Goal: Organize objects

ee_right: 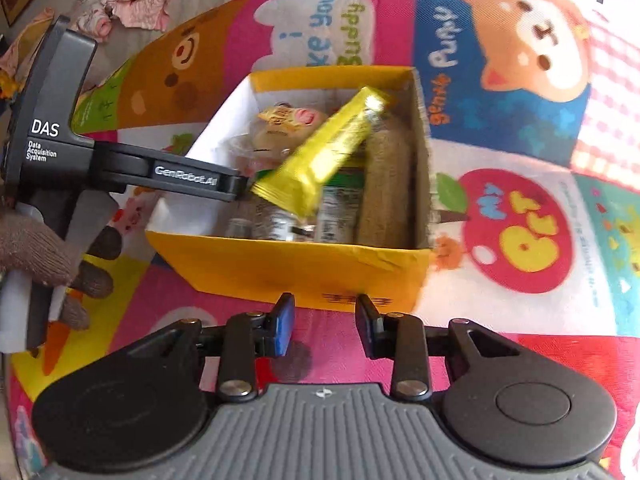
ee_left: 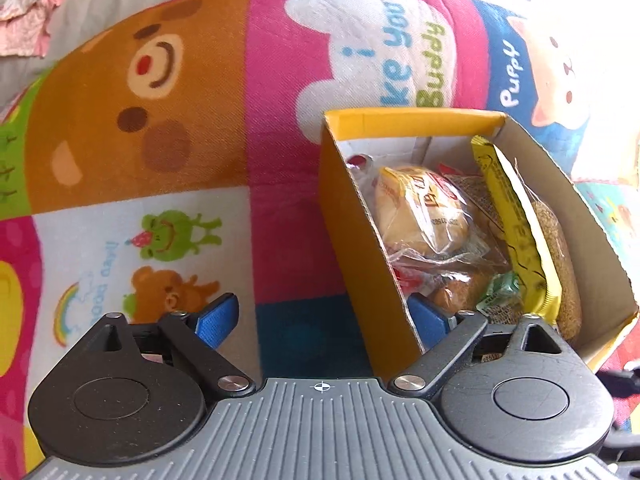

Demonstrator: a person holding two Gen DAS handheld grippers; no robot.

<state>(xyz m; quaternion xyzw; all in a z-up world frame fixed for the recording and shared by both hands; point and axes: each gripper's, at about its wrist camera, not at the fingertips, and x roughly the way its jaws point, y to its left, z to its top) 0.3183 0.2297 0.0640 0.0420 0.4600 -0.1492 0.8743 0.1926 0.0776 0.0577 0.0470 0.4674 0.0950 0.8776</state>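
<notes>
A yellow cardboard box (ee_left: 352,216) (ee_right: 288,268) sits on a colourful cartoon play mat (ee_left: 160,120). It holds several wrapped snacks: a clear-wrapped bun (ee_left: 424,216), a yellow packet (ee_left: 516,232) (ee_right: 324,152) lying tilted on top, and a brown bar (ee_right: 386,184). My left gripper (ee_left: 324,316) is open; its jaws straddle the box's left wall, one fingertip (ee_left: 430,322) inside the box. It also shows in the right wrist view (ee_right: 236,184) at the box's left side. My right gripper (ee_right: 325,322) is open and empty, just in front of the box's near wall.
The mat (ee_right: 520,220) spreads around the box on all sides. Pink crumpled cloth (ee_right: 136,4) lies on a grey surface beyond the mat's far left edge. A gloved hand (ee_right: 40,248) holds the left gripper's handle.
</notes>
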